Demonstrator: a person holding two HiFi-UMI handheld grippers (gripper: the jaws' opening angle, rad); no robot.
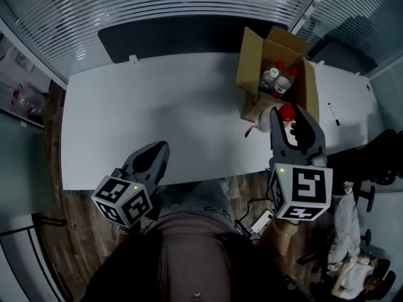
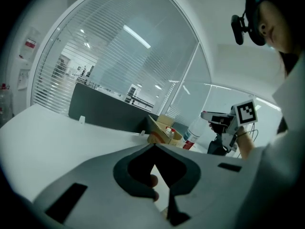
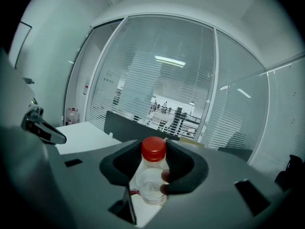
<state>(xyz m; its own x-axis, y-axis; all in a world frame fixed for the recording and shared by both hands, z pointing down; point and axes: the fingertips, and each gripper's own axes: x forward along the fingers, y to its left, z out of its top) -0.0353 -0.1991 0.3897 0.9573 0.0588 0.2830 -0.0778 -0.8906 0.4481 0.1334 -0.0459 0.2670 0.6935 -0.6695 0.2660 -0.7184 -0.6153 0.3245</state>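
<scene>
1. Red strip of label low on the clear plastic bottle with a red screw cap, its print too small to read.
2. Black-and-white square patterns on the marker cube of each gripper; faint print on the outer wall of the open brown cardboard box, too blurred to read.
3. See-through bottle body with rounded shoulders, bright red cap screwed on, standing upright in the right gripper view; whether filled cannot be told.
4. Right gripper clenched on that bottle, one dark pad pressed against each side at the neck and shoulder, the cap poking up between them.
5. Bottle held in the air just in front of the box's near wall, over the near edge of the white desk.
6. Inside the box: several more small bottles with red and white tops, packed close together.
7. Left gripper closed on nothing, jaw tips touching each other, only a sliver of desk visible through the gap behind them.
8. Left gripper well apart from the box, off to its left, at the desk's near edge.
</scene>
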